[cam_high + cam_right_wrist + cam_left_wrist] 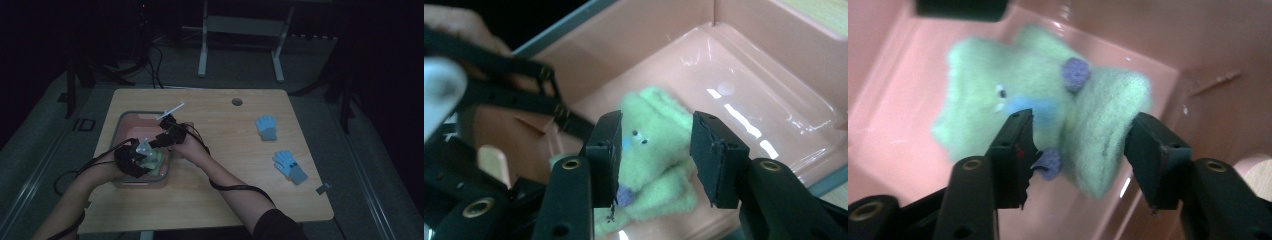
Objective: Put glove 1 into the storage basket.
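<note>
Two tongs [1078,145] [654,155] over one green glove [1048,115], two blue gloves [266,127] [290,167] aside.

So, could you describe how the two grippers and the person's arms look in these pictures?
Both grippers are black. The left gripper and right gripper each have two flat, blocky jaws on black links with brass-coloured rivets. A black cable trails along the right forearm. A pale plate sits on the left gripper. The right arm wears a dark sleeve.
</note>
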The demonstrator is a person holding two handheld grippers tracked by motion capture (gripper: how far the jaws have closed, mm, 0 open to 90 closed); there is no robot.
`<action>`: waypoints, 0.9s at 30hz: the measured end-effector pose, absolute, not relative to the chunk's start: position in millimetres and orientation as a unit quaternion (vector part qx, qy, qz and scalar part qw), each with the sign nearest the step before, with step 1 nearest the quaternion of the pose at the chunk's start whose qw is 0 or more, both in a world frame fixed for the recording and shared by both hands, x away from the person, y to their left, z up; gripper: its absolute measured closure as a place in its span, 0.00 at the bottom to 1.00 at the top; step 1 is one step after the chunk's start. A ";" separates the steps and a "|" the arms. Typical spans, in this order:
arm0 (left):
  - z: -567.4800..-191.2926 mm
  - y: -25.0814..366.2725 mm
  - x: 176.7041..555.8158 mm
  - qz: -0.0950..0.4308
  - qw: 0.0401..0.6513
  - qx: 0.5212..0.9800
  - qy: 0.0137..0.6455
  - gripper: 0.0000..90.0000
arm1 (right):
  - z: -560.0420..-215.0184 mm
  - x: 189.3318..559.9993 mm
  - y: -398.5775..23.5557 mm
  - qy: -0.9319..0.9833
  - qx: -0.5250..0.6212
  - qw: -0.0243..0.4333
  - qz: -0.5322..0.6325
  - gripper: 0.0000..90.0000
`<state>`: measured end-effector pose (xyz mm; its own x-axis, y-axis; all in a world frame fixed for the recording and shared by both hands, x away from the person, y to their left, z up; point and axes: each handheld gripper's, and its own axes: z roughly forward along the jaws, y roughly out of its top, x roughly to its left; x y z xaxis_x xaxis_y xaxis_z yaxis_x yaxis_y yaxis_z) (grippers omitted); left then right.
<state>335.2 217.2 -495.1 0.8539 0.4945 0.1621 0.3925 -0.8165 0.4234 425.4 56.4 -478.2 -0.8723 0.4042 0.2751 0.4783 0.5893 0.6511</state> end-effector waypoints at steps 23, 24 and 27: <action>-457.0 171.6 327.2 0.136 0.279 0.908 0.281 0.18 | -453.9 404.3 -12.2 -0.883 -0.238 0.016 -0.403 0.57; -456.1 169.2 327.4 0.136 0.278 0.909 0.280 0.18 | -453.9 403.8 -16.5 -0.883 -0.240 0.014 -0.404 0.57; -454.4 162.9 327.4 0.134 0.286 0.906 0.280 0.18 | -453.9 402.9 -29.2 -0.881 -0.242 0.009 -0.406 0.57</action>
